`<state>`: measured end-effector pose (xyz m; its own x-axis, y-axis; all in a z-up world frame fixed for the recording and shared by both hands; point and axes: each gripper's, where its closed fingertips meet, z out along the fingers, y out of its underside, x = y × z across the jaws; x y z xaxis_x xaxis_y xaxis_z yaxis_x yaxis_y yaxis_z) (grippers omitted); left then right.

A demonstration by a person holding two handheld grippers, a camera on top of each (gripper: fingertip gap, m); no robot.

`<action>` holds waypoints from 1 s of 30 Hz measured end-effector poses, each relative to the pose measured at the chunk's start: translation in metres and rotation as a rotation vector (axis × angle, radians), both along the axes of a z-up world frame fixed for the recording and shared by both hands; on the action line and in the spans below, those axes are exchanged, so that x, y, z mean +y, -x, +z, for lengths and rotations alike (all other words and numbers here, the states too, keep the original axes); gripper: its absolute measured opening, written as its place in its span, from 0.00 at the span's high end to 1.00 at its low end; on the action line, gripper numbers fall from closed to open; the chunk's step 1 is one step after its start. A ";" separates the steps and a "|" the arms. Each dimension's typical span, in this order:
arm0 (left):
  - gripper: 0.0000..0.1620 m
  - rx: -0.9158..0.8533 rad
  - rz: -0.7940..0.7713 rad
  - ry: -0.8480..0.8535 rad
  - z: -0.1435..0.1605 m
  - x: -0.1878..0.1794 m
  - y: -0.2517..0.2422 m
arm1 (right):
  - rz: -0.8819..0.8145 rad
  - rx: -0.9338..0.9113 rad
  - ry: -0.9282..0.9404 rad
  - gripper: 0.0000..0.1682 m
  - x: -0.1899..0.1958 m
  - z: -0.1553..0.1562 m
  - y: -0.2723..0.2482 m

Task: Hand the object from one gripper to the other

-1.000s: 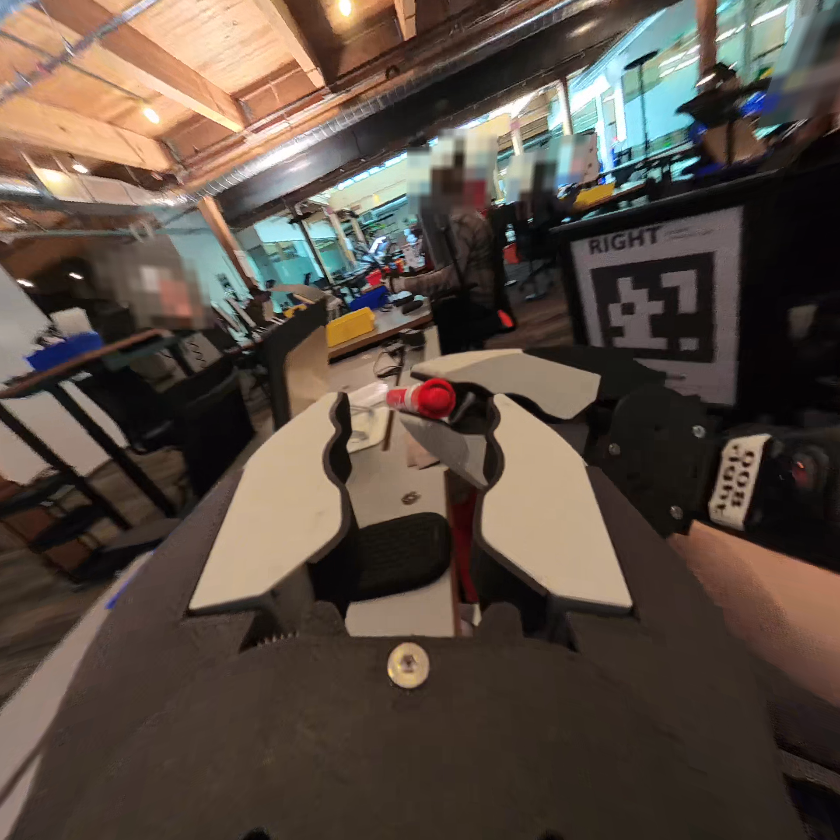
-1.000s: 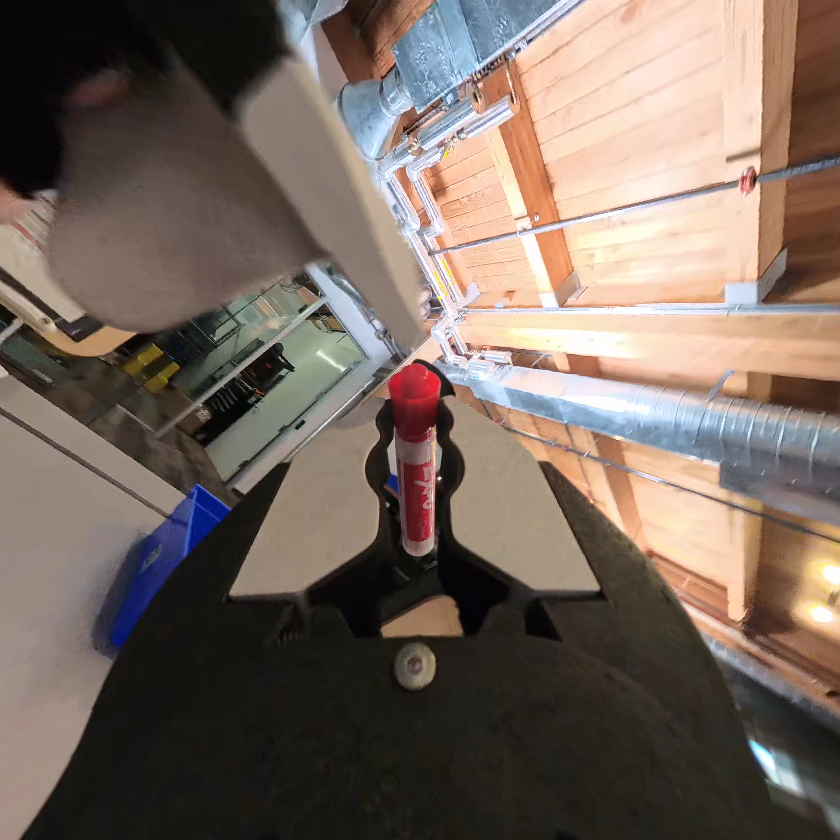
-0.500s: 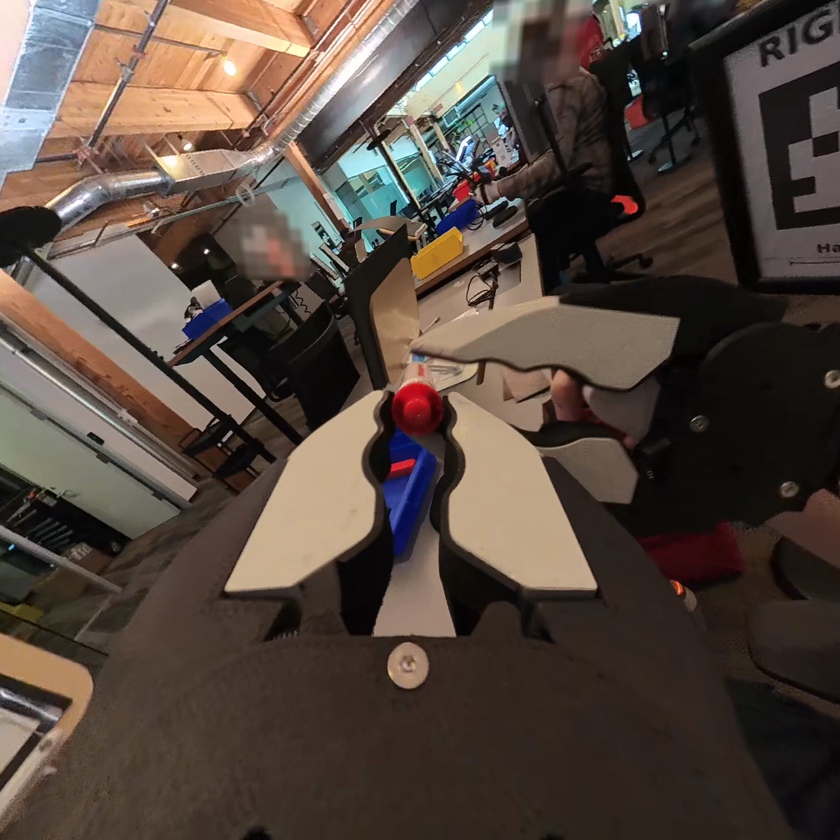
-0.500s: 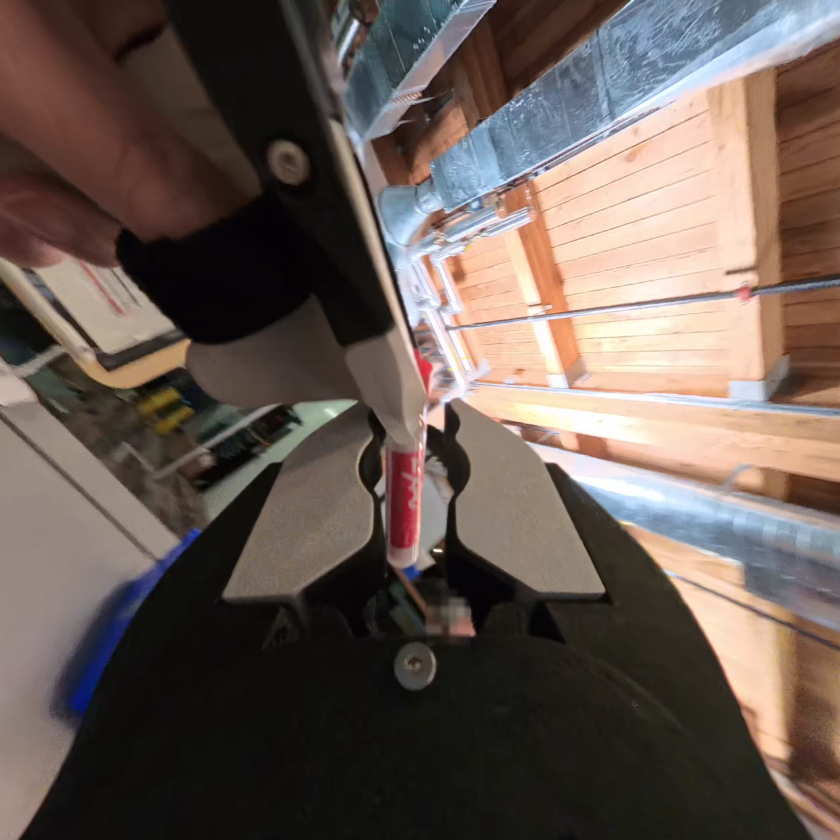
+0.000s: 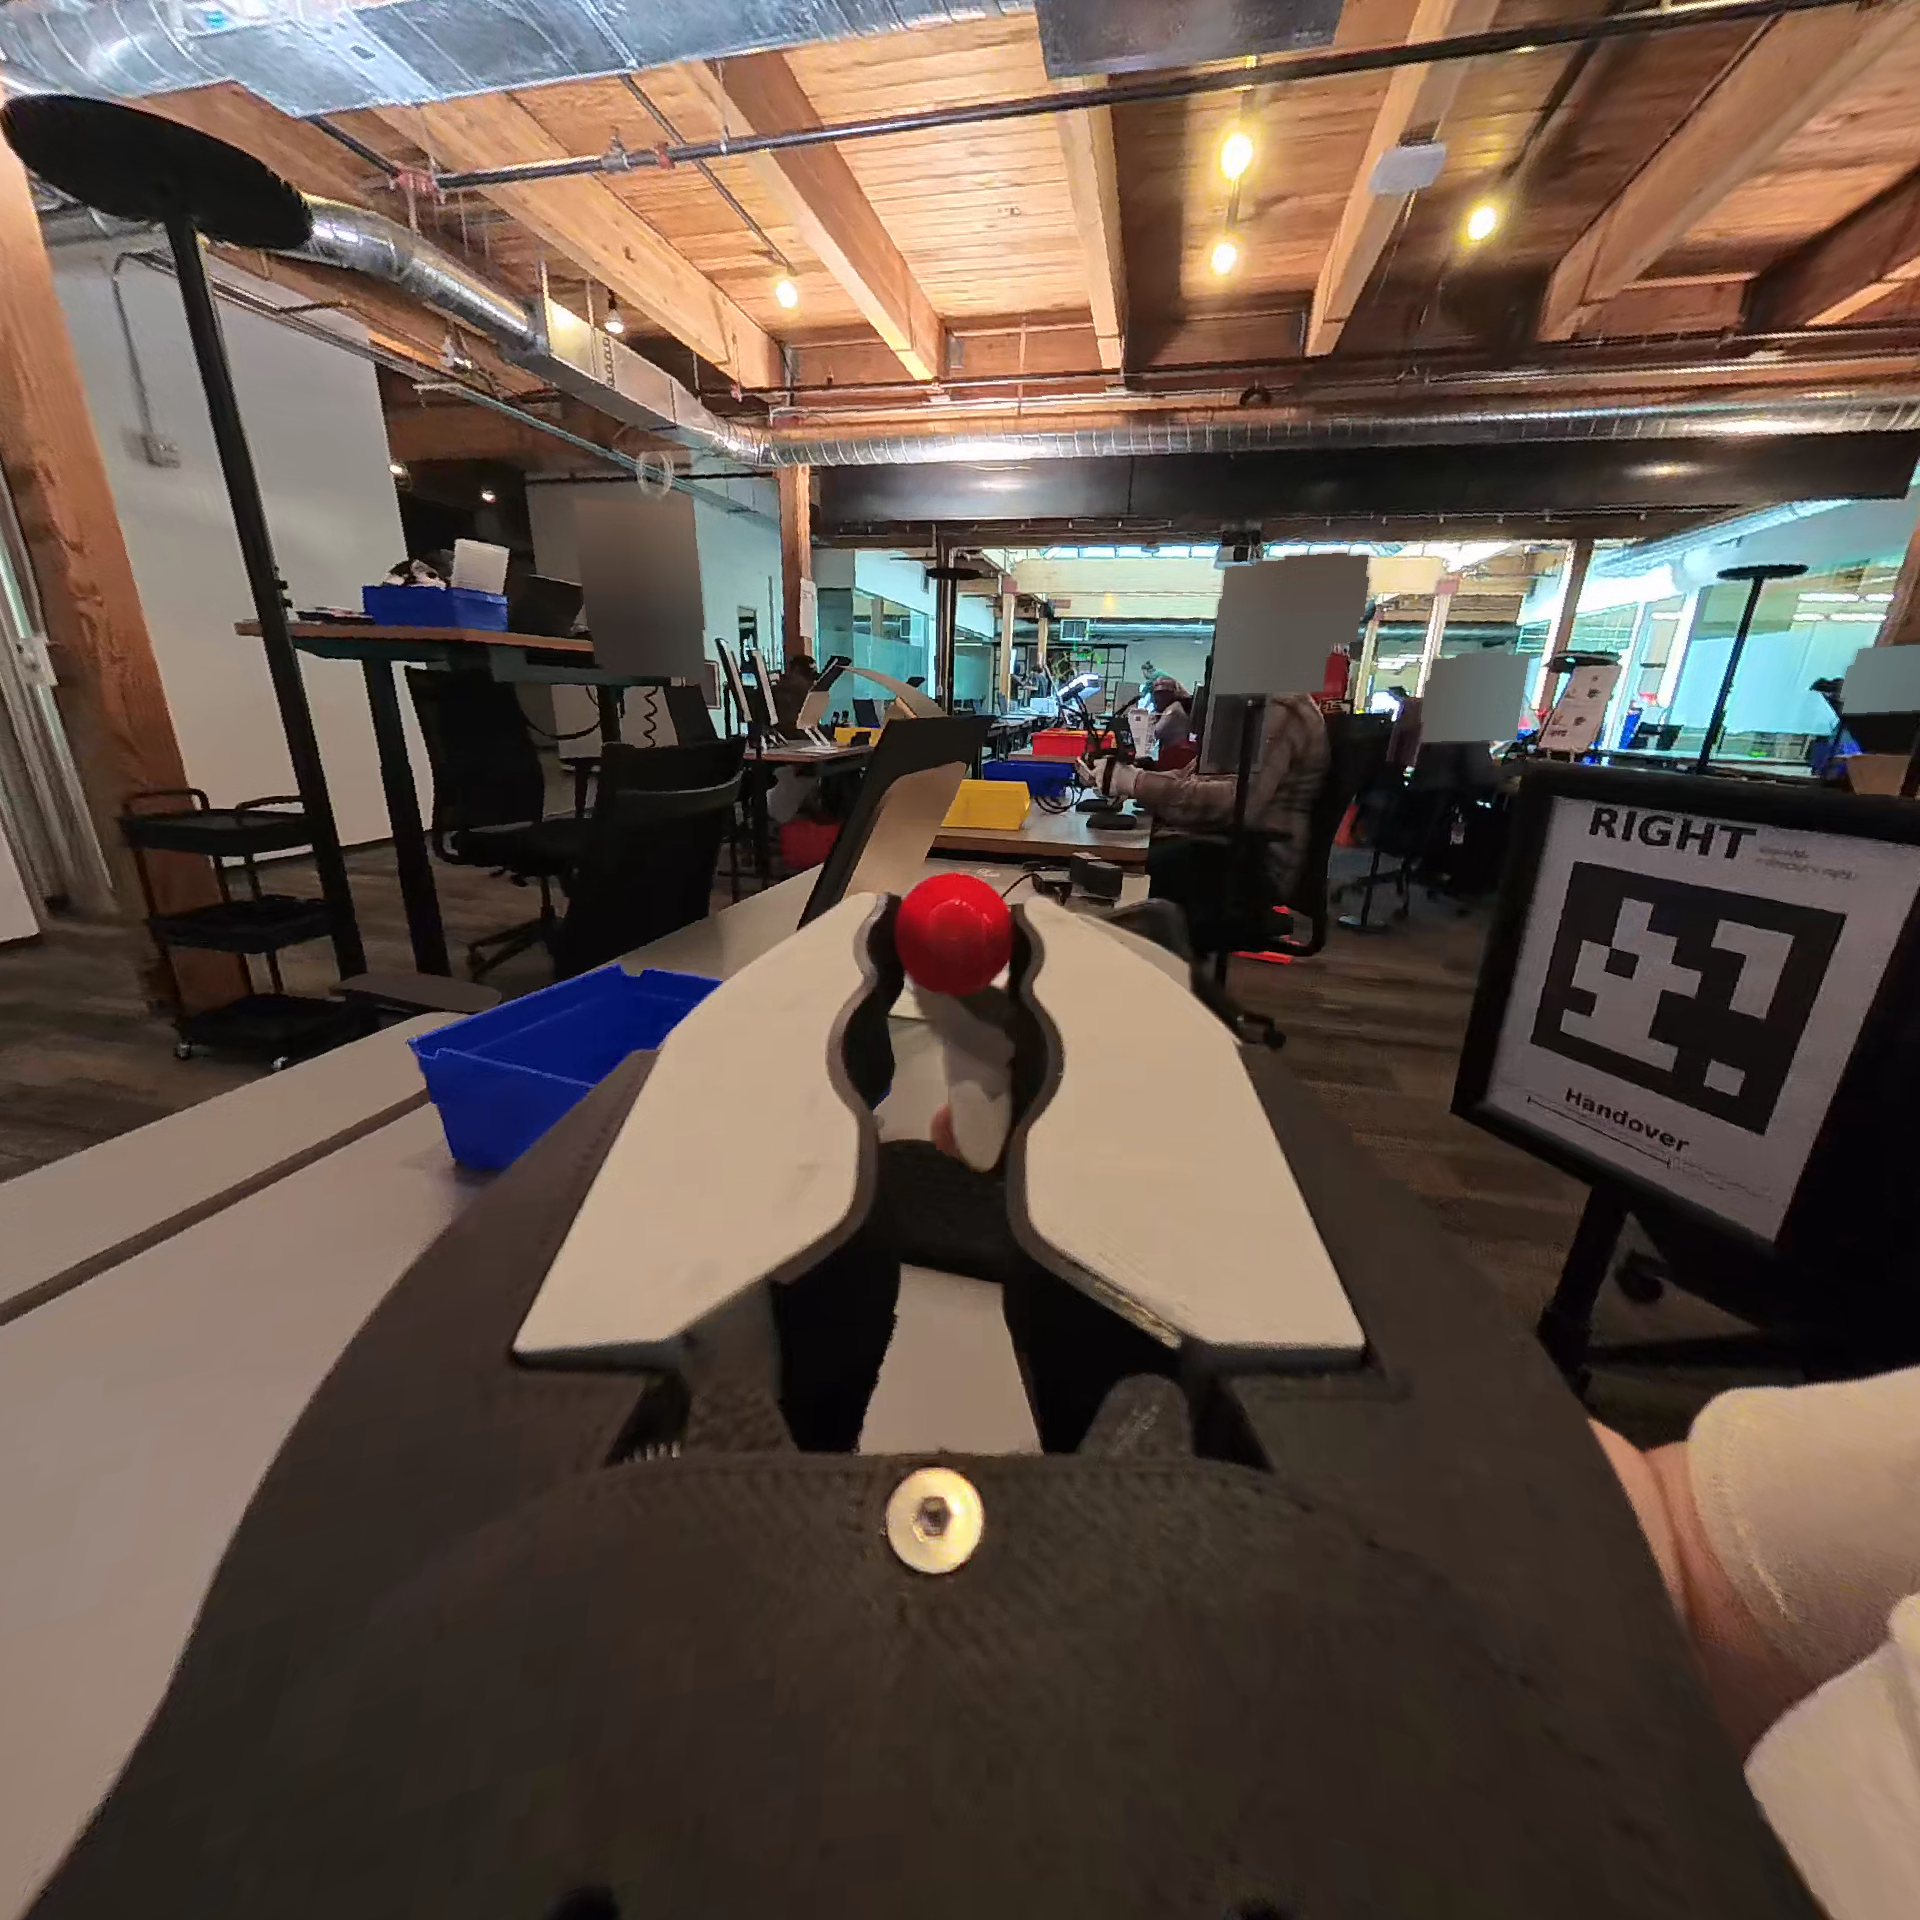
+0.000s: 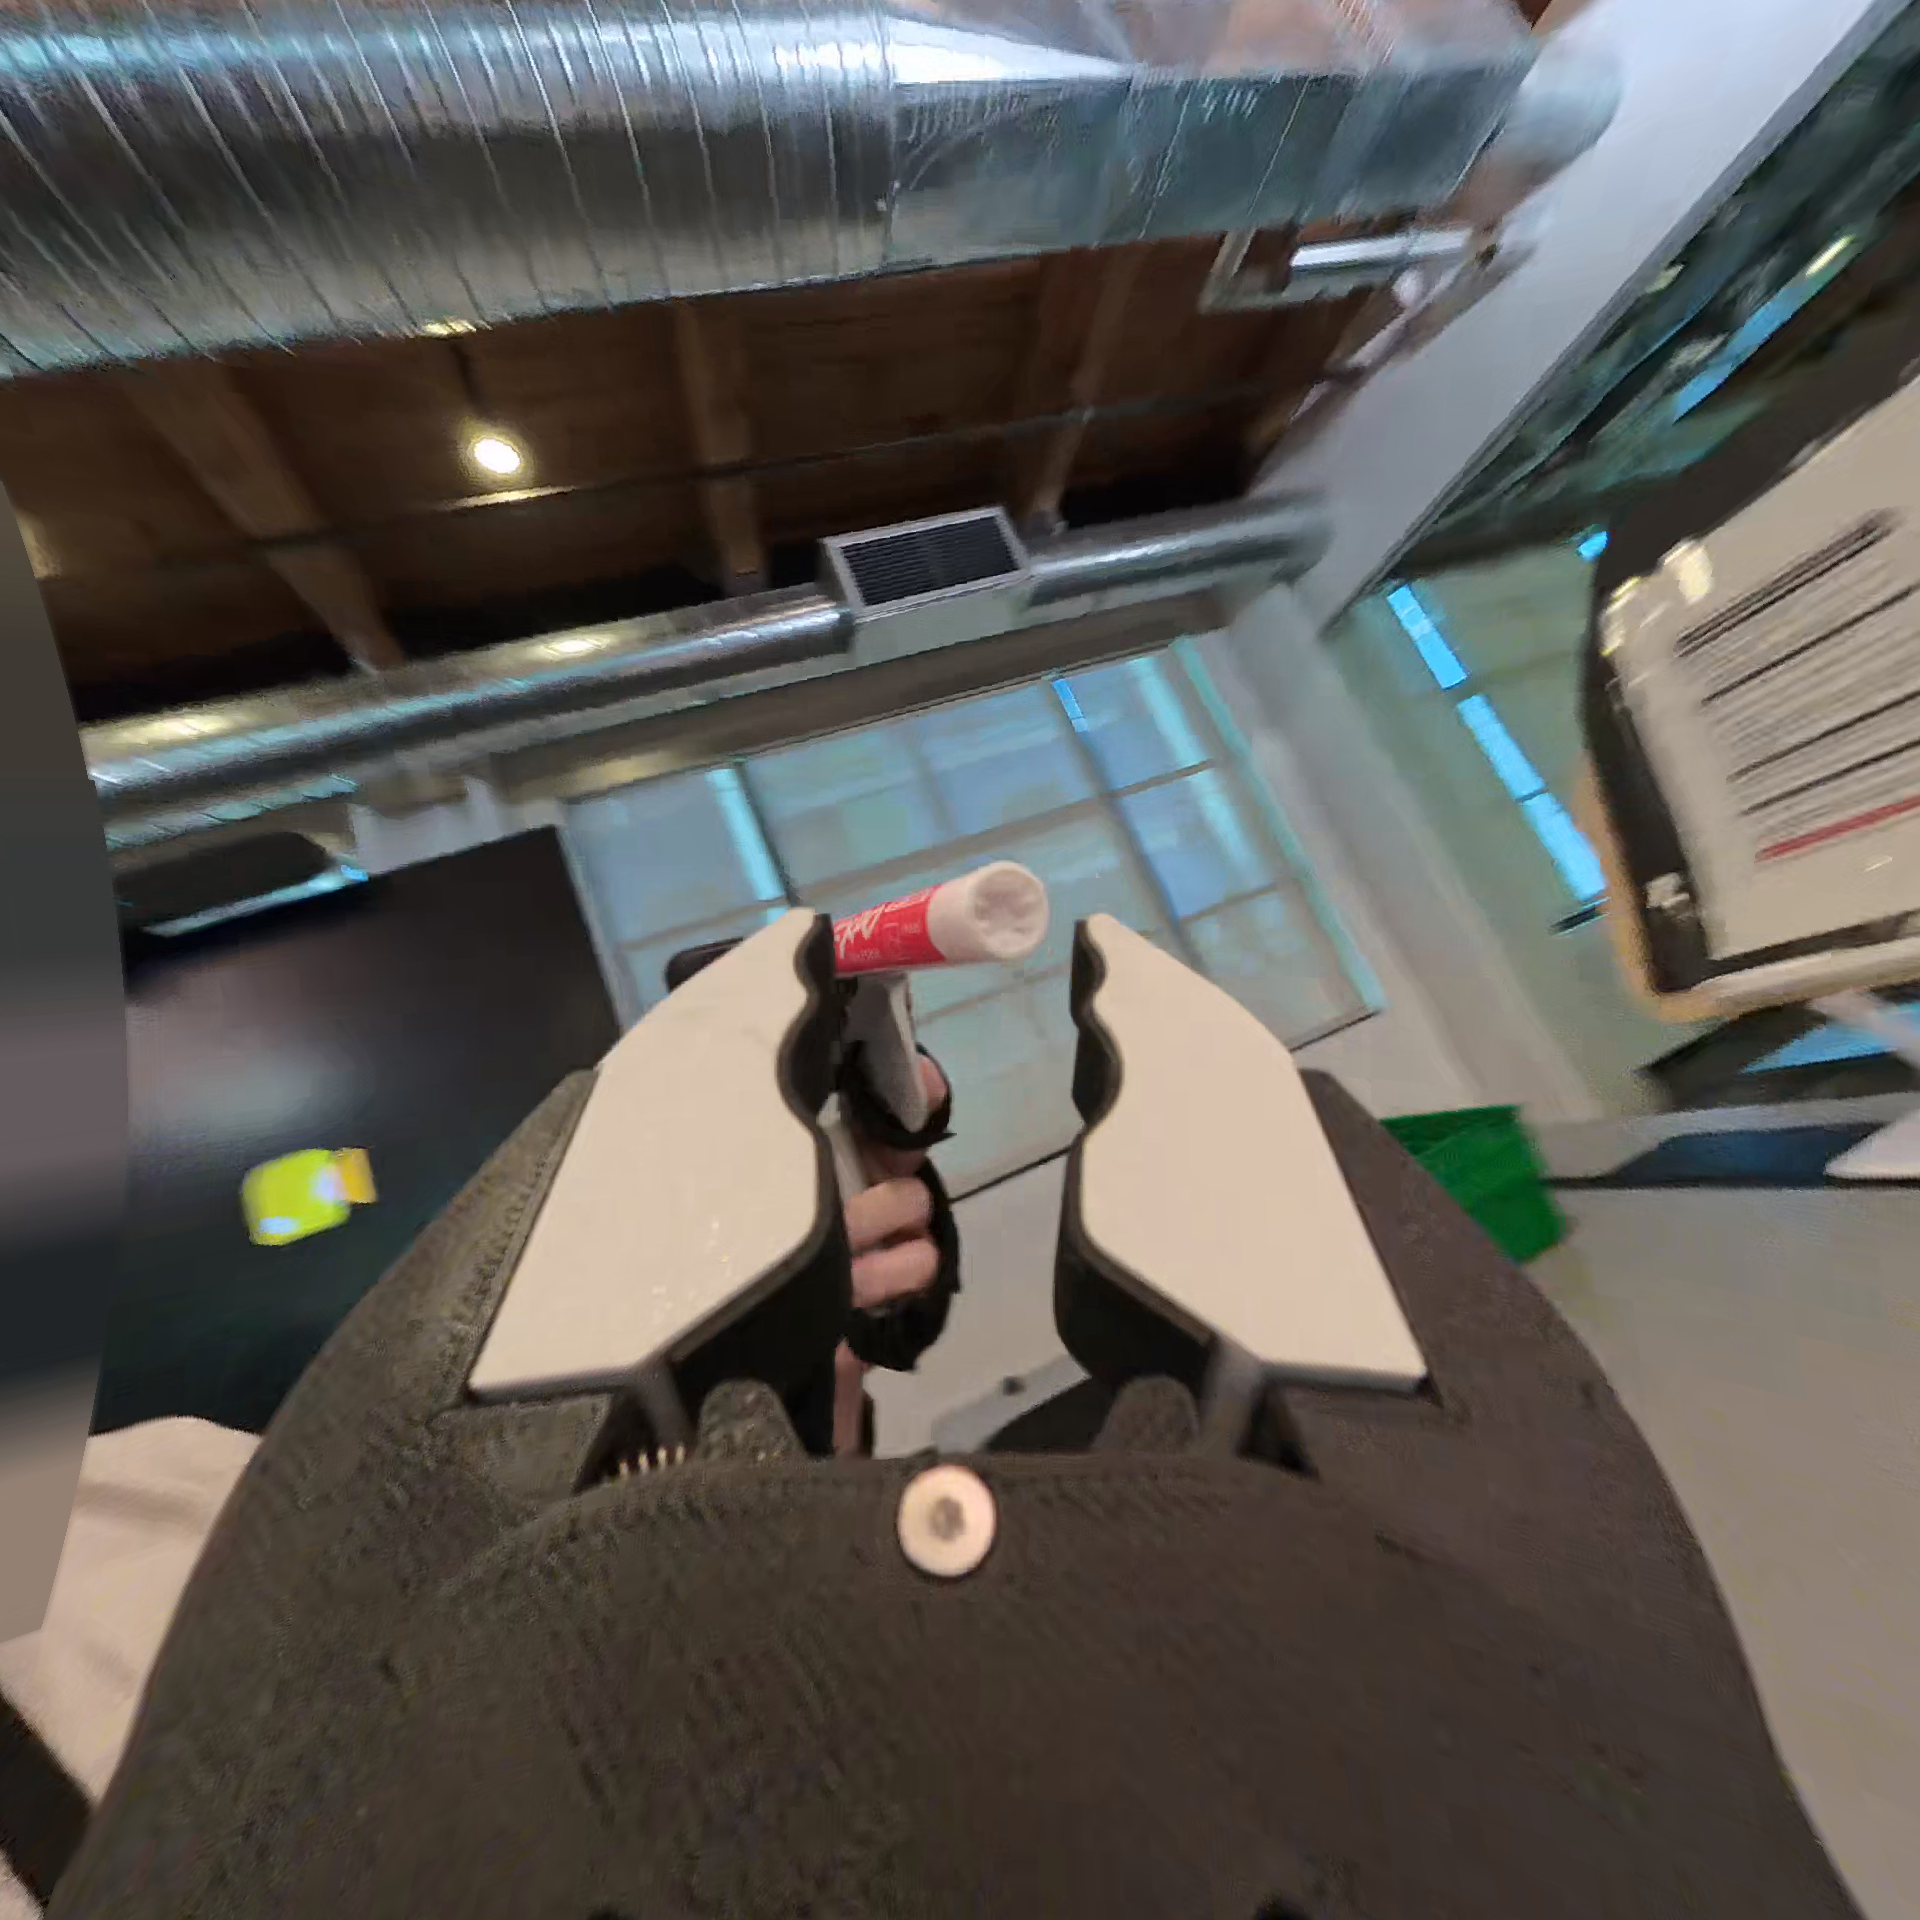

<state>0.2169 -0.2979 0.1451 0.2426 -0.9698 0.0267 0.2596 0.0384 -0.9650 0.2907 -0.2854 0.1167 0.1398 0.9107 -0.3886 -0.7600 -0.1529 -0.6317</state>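
A red marker with a white barrel is the object. In the left wrist view its red cap (image 5: 953, 933) sits pinched between the tips of my left gripper (image 5: 953, 920), which is shut on it. In the right wrist view the marker (image 6: 935, 925) lies crosswise just beyond my right gripper (image 6: 945, 940), white end toward the camera. The right gripper's fingers are spread wide and hold nothing. Behind the right gripper's left finger, a finger of the left gripper (image 6: 896, 1034) and the hand that holds it (image 6: 894, 1236) show.
A blue bin (image 5: 551, 1049) stands on the grey table (image 5: 208, 1299) at the left. A framed black-and-white tag board (image 5: 1673, 997) is close on the right. Office chairs and a seated person (image 5: 1236, 800) are behind. A green bin (image 6: 1475, 1174) stands on a table. The tips of one gripper are about 9 centimeters away from the tips of the other.
My left gripper has closed on the marker's cap end. My right gripper, shut on the marker a second ago, has opened, let it go and drawn back from it.
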 end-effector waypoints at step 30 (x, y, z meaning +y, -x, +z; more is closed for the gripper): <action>0.67 0.282 0.492 0.228 -0.118 0.053 0.181 | -0.635 -1.959 -0.529 0.87 0.275 -0.182 -0.204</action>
<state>0.0354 -0.2447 0.0274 0.6883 -0.7199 0.0897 -0.0029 -0.1264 -0.9920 0.4945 -0.0102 -0.0649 0.1999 0.5352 0.8208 0.9098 0.2096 -0.3582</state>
